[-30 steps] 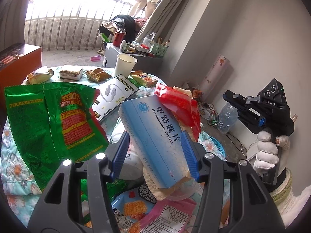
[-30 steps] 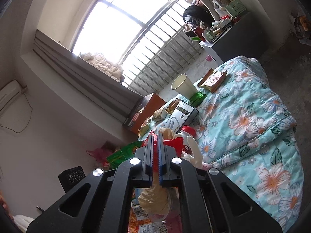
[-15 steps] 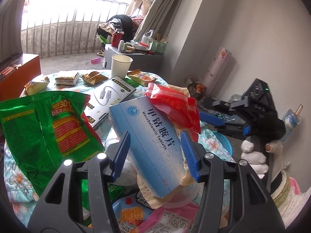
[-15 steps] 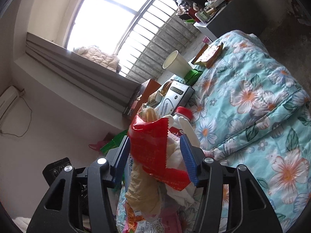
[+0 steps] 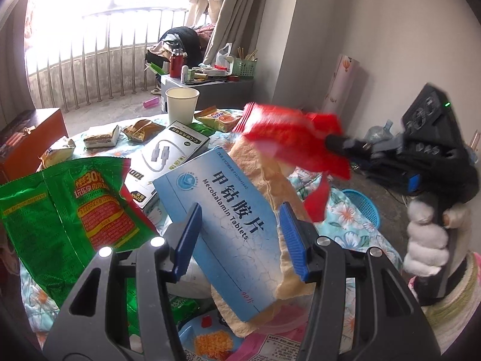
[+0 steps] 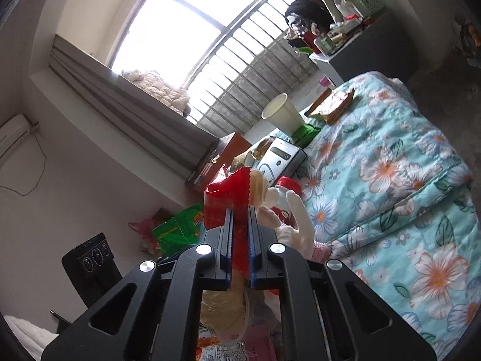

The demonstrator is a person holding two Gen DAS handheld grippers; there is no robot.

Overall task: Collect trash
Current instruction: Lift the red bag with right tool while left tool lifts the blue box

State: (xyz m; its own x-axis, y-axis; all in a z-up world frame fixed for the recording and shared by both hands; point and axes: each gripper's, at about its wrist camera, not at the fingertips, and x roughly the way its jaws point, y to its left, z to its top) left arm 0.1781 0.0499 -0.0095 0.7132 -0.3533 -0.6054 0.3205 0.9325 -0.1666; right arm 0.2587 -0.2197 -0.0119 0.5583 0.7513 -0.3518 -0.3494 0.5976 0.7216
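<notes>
The red wrapper (image 5: pixel 296 138) was blurred at centre right; the green packet (image 5: pixel 60 210) was cut off at the left edge.

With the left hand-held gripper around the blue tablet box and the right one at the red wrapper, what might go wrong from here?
1. The right hand-held gripper is closing on the thin red plastic wrapper; the crinkled film may tear or slip free.
2. The blue cardboard tablet box sits tilted in the left hand-held gripper, together with a beige crumpled paper; pulling the wrapper might drag them loose.
3. The green foil snack bag beside it could be knocked aside.
</notes>
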